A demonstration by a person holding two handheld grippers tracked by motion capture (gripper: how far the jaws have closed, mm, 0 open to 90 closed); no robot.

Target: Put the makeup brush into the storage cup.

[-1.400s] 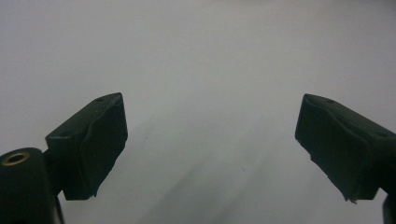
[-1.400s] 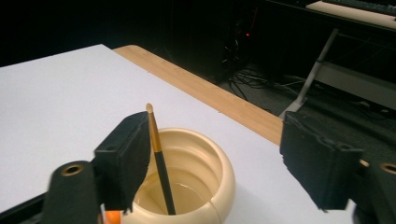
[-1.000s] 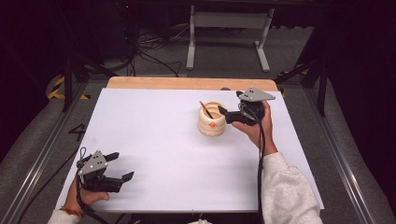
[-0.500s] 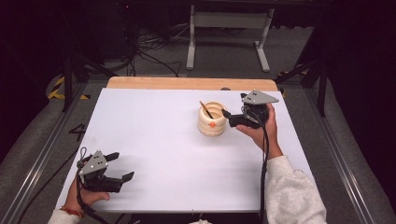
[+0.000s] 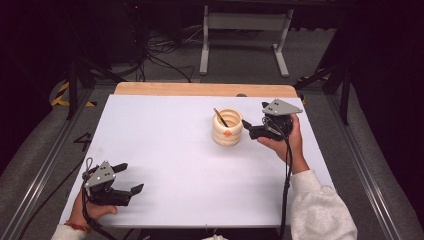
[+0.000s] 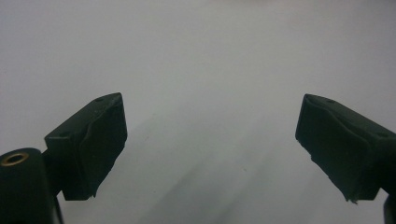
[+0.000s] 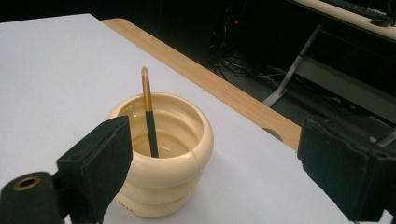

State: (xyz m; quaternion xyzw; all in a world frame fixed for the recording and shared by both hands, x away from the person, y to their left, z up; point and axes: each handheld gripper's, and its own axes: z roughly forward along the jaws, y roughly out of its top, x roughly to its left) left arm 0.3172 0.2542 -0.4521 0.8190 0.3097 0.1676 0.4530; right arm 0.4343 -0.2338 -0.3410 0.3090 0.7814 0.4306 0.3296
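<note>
Overhead view; two close tabletop (image 5: 165, 150) views

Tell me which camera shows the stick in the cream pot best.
The right gripper view: the stick stands close, leaning inside the pot, gold top over dark shaft. The high view shows it small and far. The left gripper view faces the white table.

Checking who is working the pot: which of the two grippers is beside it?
The right gripper, jaws open toward the cream ribbed pot; the left gripper sits at the near table edge.
</note>
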